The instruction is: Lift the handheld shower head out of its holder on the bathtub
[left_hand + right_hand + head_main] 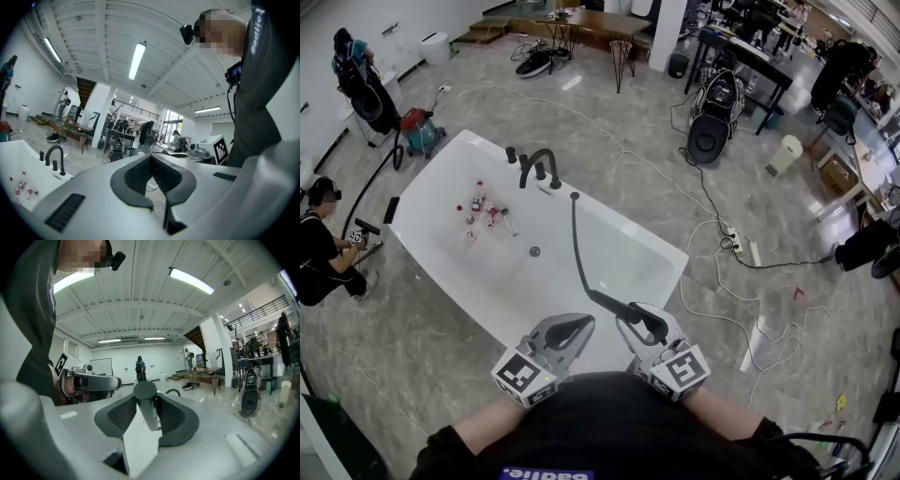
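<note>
A white bathtub (614, 225) lies in front of me, with a black faucet (536, 167) on its far rim. The black hose (577, 246) runs from the rim across the tub to the handheld shower head (628, 311), which is off the tub near my body. My right gripper (645, 324) is shut on its handle. In the right gripper view the grey handle (146, 404) stands upright between the dark pads of the right gripper (147, 414). My left gripper (572, 330) hangs beside it, shut and empty. In its own view the left gripper (151, 161) has nothing between its pads.
Small bottles (483, 208) lie in the tub near the drain (534, 251). A person (323, 248) crouches at the left. A vacuum cleaner (420, 131) stands behind the tub. Cables and a power strip (741, 246) cross the floor at the right, beyond them a speaker (710, 131).
</note>
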Demonstrator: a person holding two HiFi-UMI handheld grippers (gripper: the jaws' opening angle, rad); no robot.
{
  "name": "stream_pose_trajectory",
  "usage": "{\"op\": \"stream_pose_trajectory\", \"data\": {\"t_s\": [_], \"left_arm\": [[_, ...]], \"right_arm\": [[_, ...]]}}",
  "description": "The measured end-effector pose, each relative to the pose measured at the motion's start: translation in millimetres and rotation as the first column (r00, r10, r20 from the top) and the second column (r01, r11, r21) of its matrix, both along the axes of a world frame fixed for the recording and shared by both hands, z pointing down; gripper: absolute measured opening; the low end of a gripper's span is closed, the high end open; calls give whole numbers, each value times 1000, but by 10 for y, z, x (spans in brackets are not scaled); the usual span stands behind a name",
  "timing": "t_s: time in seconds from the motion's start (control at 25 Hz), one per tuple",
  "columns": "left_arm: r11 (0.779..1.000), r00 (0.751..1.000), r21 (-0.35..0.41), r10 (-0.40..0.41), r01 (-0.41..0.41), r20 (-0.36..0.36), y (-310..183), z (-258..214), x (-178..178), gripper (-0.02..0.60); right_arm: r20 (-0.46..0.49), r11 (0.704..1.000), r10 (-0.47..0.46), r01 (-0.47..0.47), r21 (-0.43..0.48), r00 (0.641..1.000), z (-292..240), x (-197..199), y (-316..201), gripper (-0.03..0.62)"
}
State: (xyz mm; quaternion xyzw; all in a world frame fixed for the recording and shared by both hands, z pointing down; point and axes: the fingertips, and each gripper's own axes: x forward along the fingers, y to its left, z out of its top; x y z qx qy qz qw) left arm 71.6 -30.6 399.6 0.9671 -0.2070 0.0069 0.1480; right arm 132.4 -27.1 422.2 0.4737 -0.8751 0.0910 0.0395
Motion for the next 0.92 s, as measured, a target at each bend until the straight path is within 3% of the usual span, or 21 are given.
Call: {"op": "stream_pose_trajectory", "data": {"t_s": [0.92], "left_arm": [[1000, 1000, 9, 6, -6, 2, -58, 38, 16, 0]], "right_arm": [[8, 1000, 12, -12, -25, 1000, 68, 43, -92, 132]]}}
